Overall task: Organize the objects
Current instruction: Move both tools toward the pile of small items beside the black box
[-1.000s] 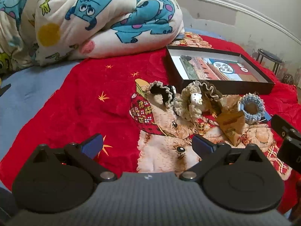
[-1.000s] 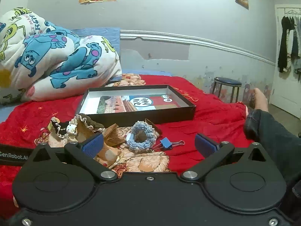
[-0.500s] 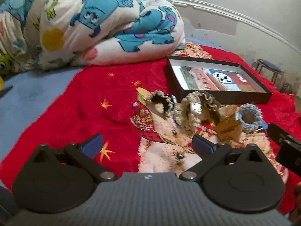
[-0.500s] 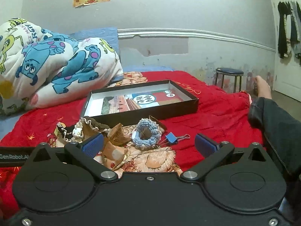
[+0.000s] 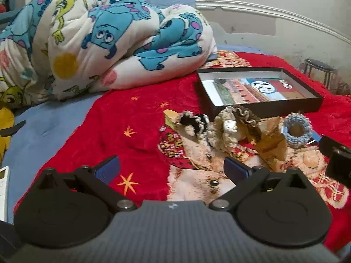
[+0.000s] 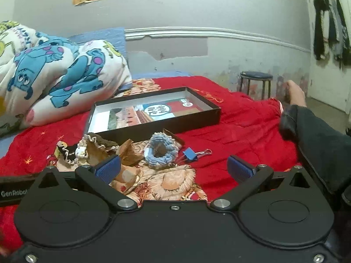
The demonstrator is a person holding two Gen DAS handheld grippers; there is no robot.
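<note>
A shallow black box with a printed sheet inside lies on the red blanket. In front of it sits a cluster: a black-and-white scrunchie, a beige scrunchie with a small white charm, a brown hair clip, a blue knitted scrunchie and a blue binder clip. My left gripper hovers open, short of the cluster. My right gripper is open too, just before the blue scrunchie and clip.
A rolled cartoon-print duvet fills the back left. A person's leg in dark trousers rests on the bed at right. A stool stands by the wall. A white device lies at the left edge.
Both views have shifted: the left gripper pulled back and turned left, showing more duvet. The right gripper tilted up slightly. Both stay open; no object has moved.
</note>
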